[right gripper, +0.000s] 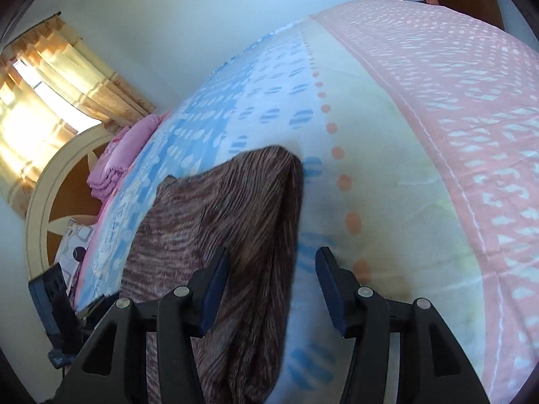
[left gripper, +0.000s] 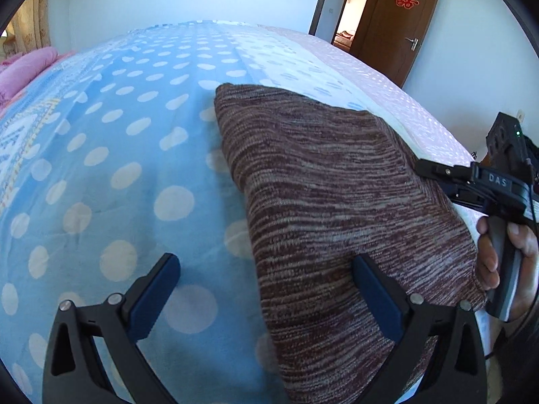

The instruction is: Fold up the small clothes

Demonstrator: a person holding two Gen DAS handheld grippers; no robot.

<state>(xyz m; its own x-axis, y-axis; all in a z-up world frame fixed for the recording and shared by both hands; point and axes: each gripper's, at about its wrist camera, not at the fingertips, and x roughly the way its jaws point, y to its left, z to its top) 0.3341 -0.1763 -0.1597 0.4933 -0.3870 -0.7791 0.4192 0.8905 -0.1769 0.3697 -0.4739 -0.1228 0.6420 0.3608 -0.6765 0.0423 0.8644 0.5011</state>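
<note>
A brown and grey striped knit garment (left gripper: 340,195) lies folded on the bed; it also shows in the right wrist view (right gripper: 229,215). My left gripper (left gripper: 266,262) is open and empty, just above the garment's near left edge, with one finger over the cloth and one over the sheet. My right gripper (right gripper: 273,259) is open and empty, straddling the garment's right edge. From the left wrist view the right gripper (left gripper: 434,170) reaches the garment's right side, held by a hand (left gripper: 502,252).
The bed has a blue sheet with white dots (left gripper: 128,175) and a pink patterned band (right gripper: 471,118) at the right. Pink folded bedding (right gripper: 121,155) lies by the headboard (right gripper: 43,202). A brown door (left gripper: 394,23) stands open beyond the bed.
</note>
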